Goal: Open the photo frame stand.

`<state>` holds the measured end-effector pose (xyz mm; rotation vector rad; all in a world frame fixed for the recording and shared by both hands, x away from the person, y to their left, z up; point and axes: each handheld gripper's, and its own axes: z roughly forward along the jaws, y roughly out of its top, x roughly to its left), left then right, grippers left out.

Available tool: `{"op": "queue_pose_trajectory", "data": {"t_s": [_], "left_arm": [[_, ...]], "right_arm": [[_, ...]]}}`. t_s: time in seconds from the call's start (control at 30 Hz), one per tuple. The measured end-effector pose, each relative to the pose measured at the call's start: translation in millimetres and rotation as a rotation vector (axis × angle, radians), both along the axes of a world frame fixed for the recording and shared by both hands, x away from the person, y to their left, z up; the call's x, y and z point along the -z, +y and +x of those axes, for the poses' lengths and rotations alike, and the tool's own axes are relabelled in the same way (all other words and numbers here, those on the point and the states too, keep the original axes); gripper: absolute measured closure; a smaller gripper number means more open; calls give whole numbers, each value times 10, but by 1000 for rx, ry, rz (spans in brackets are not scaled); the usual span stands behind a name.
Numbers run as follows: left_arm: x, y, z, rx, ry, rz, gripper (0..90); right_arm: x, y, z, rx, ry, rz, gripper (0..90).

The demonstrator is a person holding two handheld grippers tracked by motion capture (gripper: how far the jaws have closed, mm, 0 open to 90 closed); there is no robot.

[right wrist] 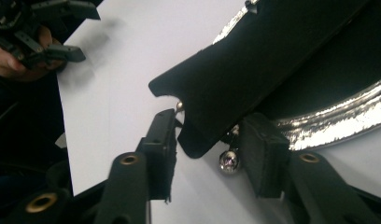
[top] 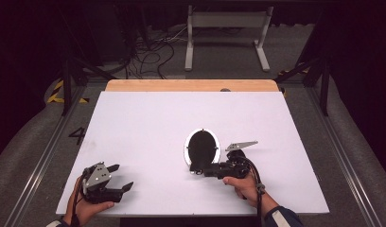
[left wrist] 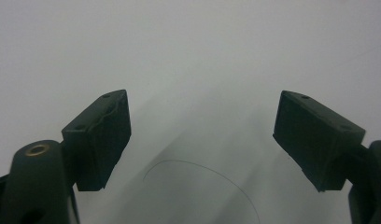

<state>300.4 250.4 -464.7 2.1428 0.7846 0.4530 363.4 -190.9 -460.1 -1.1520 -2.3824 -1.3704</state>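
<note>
We were at the white table (top: 134, 123), w/ a black oval mirror (top: 201, 146) lying flat on it. It had a shiny silver rim (right wrist: 338, 119) and a black stand flap (right wrist: 254, 70) on its back. That mirror was our landmark, so all places here go from it.

Our right gripper (top: 197, 171) was at the near end of the mirror, pointing left across it. In the right gripper view its jaws stood on each side of the flap's tip, near a small silver ball foot (right wrist: 229, 161). The jaws were partly spread. The left pad (right wrist: 163, 140) was right up against the flap's edge, the other pad looked a bit apart from it. So we think the pinch was loose, not a tight hold.

Our left gripper (top: 121, 177) was well off to the left of the mirror, near the table's front edge. Its jaws were spread wide w/ nothing between them, just bare table.

Step in hand, we guess: letting go of the flap, or getting set to grab it. Can't tell which.

Next move, prob: either close the jaws square on the flap tip and lift slow, or pull the right gripper straight back w/o bumping the mirror
</note>
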Motion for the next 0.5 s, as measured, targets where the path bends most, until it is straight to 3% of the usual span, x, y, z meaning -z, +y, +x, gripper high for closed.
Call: {"op": "queue_pose_trajectory", "data": {"t_s": [0.3,0.5], "left_arm": [[11,-45,0,6,3,25,192],[28,-117,-2,21,6,47,190]], "right_arm": [[41,-22,110,36,101,103,550],[55,-51,182,120,208,187,535]]}}
